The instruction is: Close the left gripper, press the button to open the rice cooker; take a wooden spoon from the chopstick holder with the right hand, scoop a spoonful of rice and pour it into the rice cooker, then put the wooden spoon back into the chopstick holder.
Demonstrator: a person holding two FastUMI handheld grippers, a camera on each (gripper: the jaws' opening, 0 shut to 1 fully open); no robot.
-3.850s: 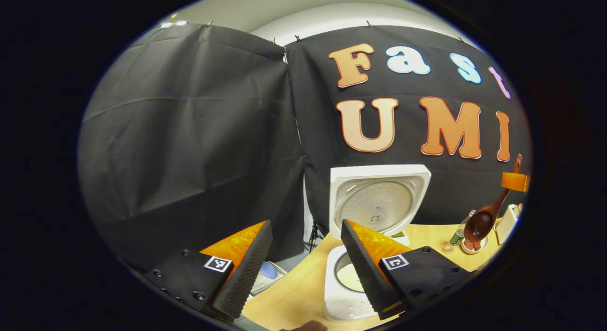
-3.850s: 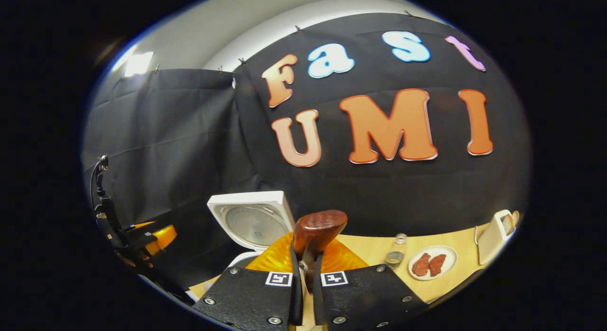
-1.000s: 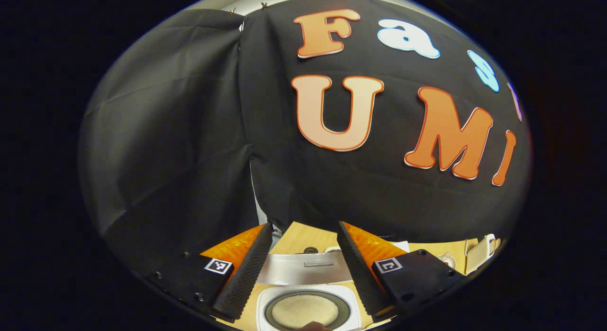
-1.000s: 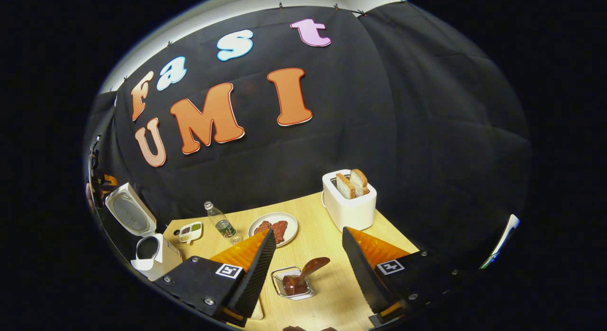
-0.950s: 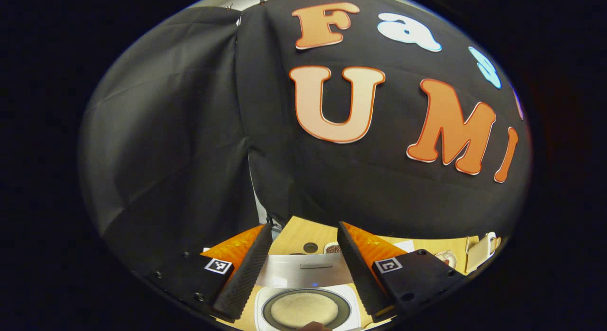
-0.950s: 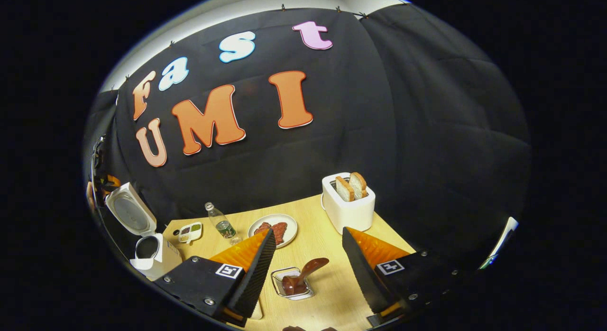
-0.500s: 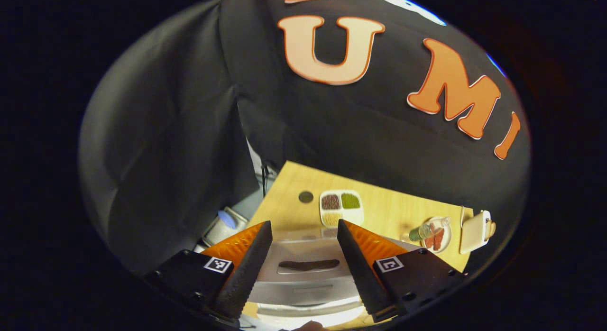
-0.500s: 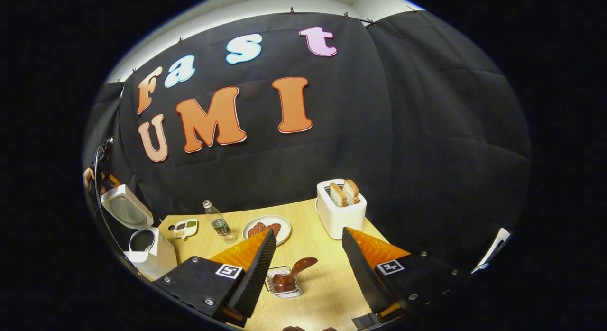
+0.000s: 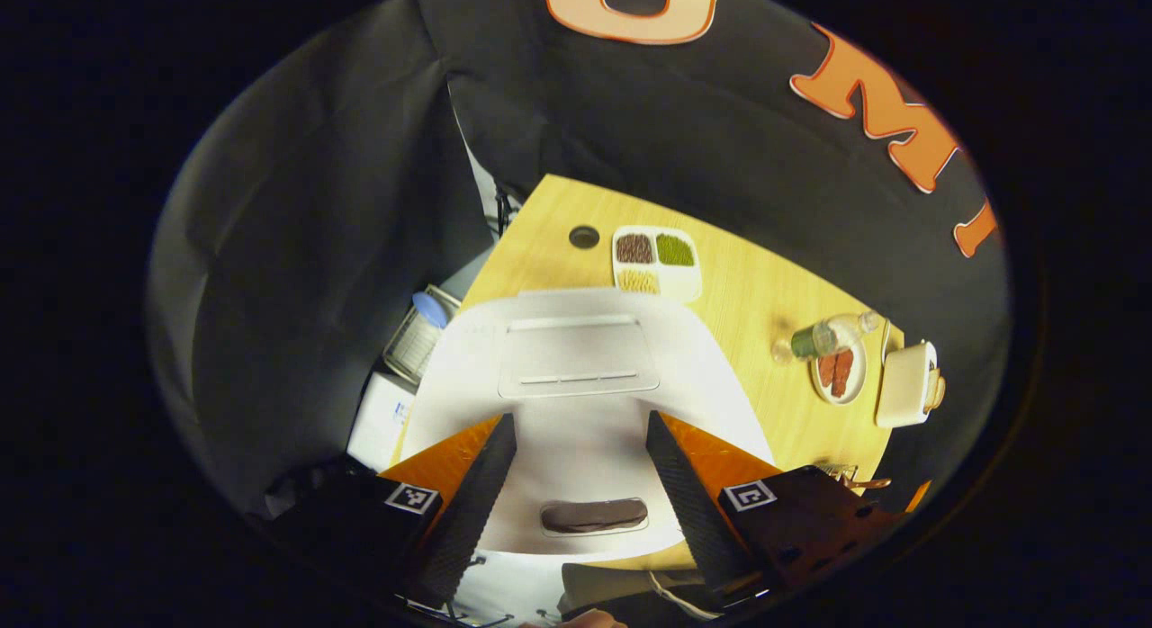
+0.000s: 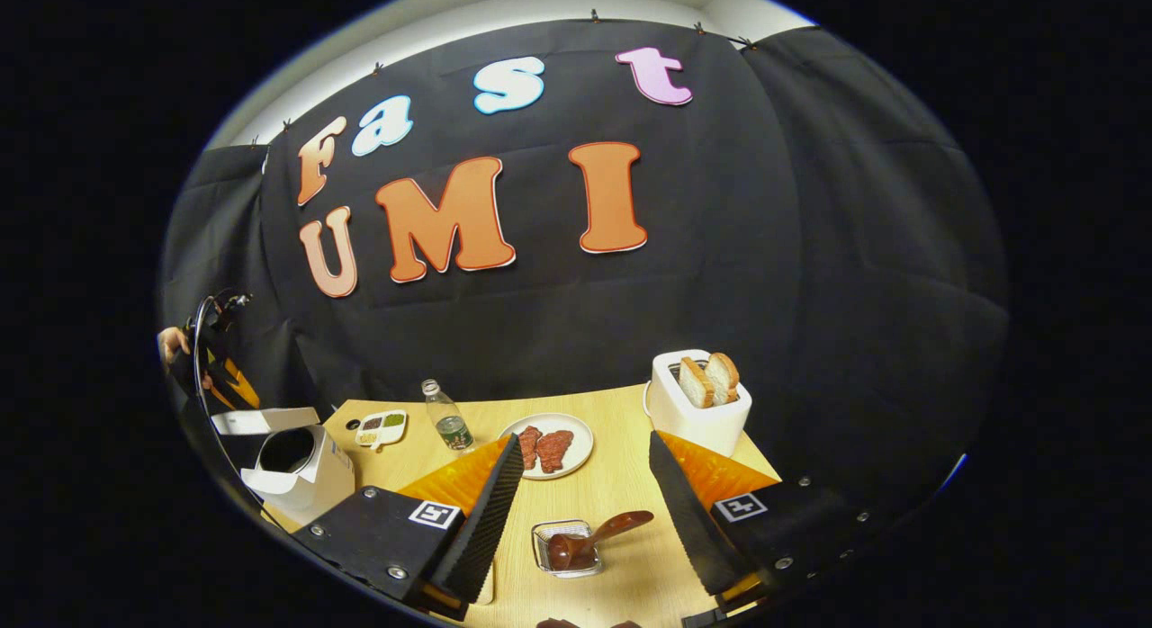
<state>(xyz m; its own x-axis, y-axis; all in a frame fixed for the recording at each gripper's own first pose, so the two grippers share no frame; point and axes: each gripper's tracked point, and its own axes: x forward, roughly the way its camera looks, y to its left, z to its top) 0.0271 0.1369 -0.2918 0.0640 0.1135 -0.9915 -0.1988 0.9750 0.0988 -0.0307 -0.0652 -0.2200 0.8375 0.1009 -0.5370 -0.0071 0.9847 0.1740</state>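
In the left gripper view I look straight down on the white lid (image 9: 576, 358) of the rice cooker, with its dark oval recess (image 9: 594, 515) between my fingers. My left gripper (image 9: 579, 419) stands open just over it. In the right gripper view the rice cooker (image 10: 306, 484) stands at the far left, its lid (image 10: 265, 421) lowered to about level above the dark pot, with the left gripper (image 10: 216, 376) and a hand above it. The wooden spoon (image 10: 594, 538) leans in the wire chopstick holder (image 10: 562, 547) on the table, between the fingers of my open right gripper (image 10: 585, 441), which touch nothing.
On the wooden table (image 10: 621, 484) stand a white toaster (image 10: 697, 403) with bread slices, a plate of meat (image 10: 549, 448), a small bottle (image 10: 447, 418) and a divided dish (image 10: 382, 427). Beyond the table's left edge a basket (image 9: 418, 331) sits on the floor.
The cooker lid has swung down from upright to nearly flat, and the left gripper has tipped over it. The right gripper, which held the spoon 3.9 s ago, is open above the holder.
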